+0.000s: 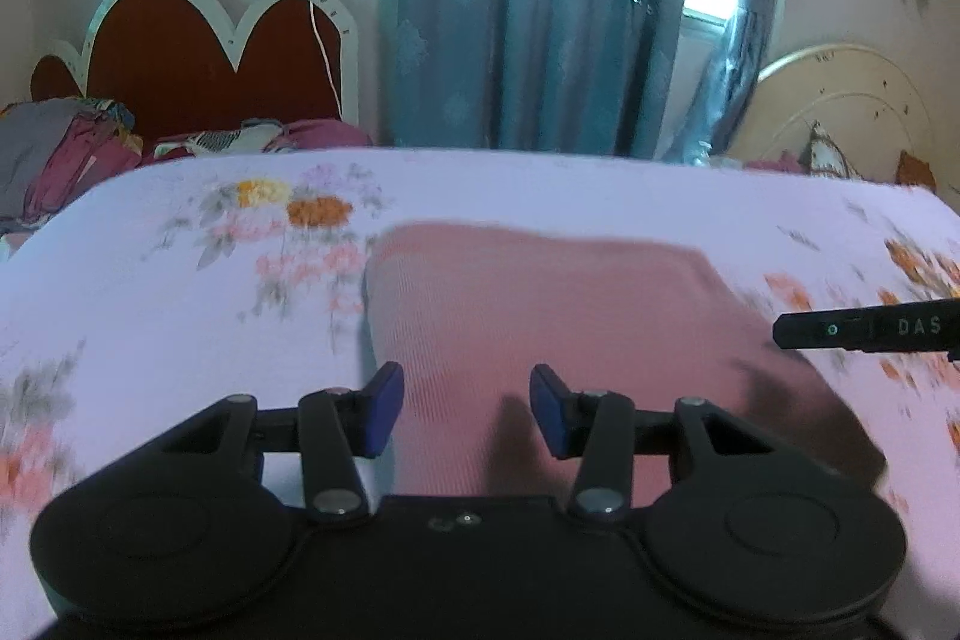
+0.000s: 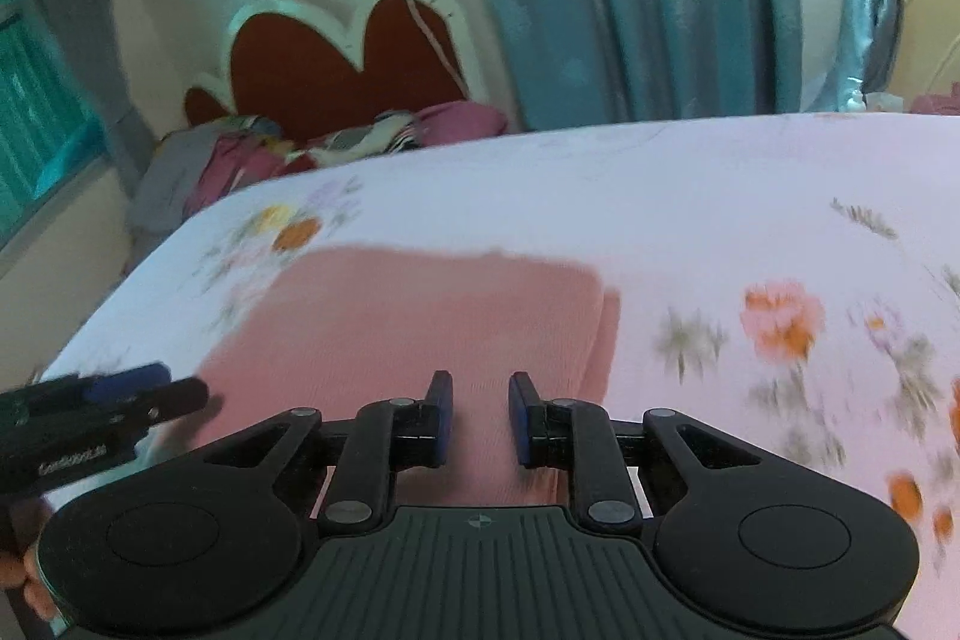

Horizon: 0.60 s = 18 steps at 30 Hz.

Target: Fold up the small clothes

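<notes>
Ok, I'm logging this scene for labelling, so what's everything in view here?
pink garment: one, salmon pink, lying flat on the bed, in front of both grippers.
bedsheet: one, pale lilac with orange and pink flowers, covering the bed.
headboard: one, dark red with white scalloped edge, far left by the wall.
clothes pile: one heap, grey, magenta and patterned, below the headboard.
curtains: blue-grey, hanging behind the bed.
cream headboard: one, far right.
left gripper: black, blue pads, open, above the garment.
right gripper: black, blue pads, open, empty.
</notes>
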Motion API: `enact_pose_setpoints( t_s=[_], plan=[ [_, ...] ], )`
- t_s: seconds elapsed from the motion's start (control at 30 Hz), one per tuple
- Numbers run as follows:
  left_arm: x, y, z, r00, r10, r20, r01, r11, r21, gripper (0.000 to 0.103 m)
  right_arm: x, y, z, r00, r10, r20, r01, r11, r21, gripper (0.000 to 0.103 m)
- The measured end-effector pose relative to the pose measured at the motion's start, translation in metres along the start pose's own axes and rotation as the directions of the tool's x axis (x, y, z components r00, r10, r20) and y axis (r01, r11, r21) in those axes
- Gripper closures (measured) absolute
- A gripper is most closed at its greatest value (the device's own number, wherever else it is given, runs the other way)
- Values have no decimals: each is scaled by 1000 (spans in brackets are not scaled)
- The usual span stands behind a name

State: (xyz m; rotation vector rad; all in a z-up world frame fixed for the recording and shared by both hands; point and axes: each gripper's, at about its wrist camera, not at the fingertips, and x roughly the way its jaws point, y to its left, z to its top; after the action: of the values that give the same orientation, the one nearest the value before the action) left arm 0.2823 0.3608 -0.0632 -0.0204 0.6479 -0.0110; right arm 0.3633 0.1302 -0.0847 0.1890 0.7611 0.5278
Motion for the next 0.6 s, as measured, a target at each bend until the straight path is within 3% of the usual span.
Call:
enact_pose_setpoints(
  t_s=[0.2, 0.37, 0.47, 0.53, 0.6],
  plan=[
    [0, -16, -29, 997, 62, -52, -59, 997, 53, 54, -2, -8, -53, 994, -94, -61, 94, 996, -9, 83],
    [-8, -16, -26, 993, 64, -98, -61, 998, 29, 56, -20, 2, -48, 993, -107, -41, 108, 994, 27, 82],
    [-5, -19, -30, 989, 78, -122, -74, 997, 36, 53, -11, 1, -62, 988, -132, -83, 132, 991, -2, 82],
    [-2, -20, -32, 987, 87, -133, -82, 996, 37, 50, -9, 0, -60, 985, -149, -83, 151, 988, 11, 75],
    [0, -22, -33, 987, 91, -135, -87, 996, 36, 47, -6, -4, -60, 984, -155, -93, 160, 986, 47, 62]
  ],
)
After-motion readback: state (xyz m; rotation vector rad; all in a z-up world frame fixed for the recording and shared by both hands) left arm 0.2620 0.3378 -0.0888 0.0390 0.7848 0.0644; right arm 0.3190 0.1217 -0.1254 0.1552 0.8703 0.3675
